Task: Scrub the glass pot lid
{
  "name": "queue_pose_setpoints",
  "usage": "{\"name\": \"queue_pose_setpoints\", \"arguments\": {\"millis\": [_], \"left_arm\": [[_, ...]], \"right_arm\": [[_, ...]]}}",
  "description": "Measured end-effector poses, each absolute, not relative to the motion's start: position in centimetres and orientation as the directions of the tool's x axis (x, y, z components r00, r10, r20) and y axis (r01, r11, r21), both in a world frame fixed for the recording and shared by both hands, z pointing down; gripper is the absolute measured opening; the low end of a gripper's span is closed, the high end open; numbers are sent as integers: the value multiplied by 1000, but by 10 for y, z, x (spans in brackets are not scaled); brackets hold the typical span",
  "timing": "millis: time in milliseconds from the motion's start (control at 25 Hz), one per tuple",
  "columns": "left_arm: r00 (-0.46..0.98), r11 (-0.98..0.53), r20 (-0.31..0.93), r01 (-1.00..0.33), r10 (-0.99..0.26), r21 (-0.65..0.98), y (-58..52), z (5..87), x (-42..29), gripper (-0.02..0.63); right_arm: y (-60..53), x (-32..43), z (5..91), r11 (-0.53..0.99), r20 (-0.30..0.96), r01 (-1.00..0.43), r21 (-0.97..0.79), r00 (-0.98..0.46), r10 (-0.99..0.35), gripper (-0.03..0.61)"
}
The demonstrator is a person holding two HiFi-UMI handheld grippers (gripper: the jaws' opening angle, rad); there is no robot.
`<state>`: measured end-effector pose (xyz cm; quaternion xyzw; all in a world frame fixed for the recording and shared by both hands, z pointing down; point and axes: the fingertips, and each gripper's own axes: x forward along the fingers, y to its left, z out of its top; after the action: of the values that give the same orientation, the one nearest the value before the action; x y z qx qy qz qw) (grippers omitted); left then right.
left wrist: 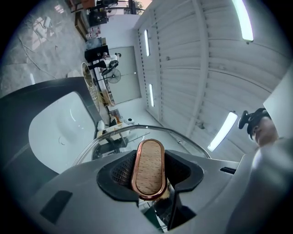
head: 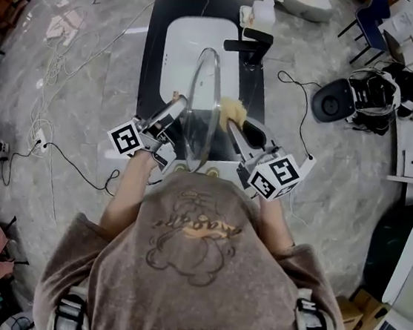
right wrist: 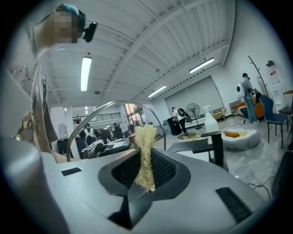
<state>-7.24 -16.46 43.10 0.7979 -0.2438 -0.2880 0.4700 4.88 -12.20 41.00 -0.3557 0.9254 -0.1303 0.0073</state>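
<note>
In the head view the glass pot lid stands on edge over the white sink. My left gripper is on the lid's left side. In the left gripper view it is shut on the lid's wooden handle, an oval with a copper rim, and the lid's glass rim arcs behind. My right gripper is on the lid's right side, shut on a yellow fibre scrubber. The scrubber stands pinched between the jaws in the right gripper view, with the lid's metal rim curving just beyond it.
A black faucet stands at the sink's right edge, with a white soap bottle behind it. The sink sits in a black counter. Cables trail on the marble floor at the left. A headset and round stand lie at the right.
</note>
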Motion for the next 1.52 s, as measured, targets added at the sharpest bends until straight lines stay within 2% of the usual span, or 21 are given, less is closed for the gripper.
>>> {"name": "queue_pose_setpoints", "arguments": {"millis": [240,720,1040,1520], "left_arm": [[718,-421,-221,-109,-660,901,-161,435,-68,183],[759,-442,-235,-77,-607,894,-154,429,-54,181],[802,-472,-238,-60,-548,880,-147,421,-41,181],[813,-494,-312,35,-491,869,-133,400,-27,181]], "right_arm": [[-116,24,371,784,10,-593,-182,-799,-602,61],[-129,22,348,774,-59,-621,-124,-774,-630,61],[-161,35,348,746,-51,-658,-106,-745,-665,61],[-198,24,386,711,17,-689,-141,-720,-694,57]]}}
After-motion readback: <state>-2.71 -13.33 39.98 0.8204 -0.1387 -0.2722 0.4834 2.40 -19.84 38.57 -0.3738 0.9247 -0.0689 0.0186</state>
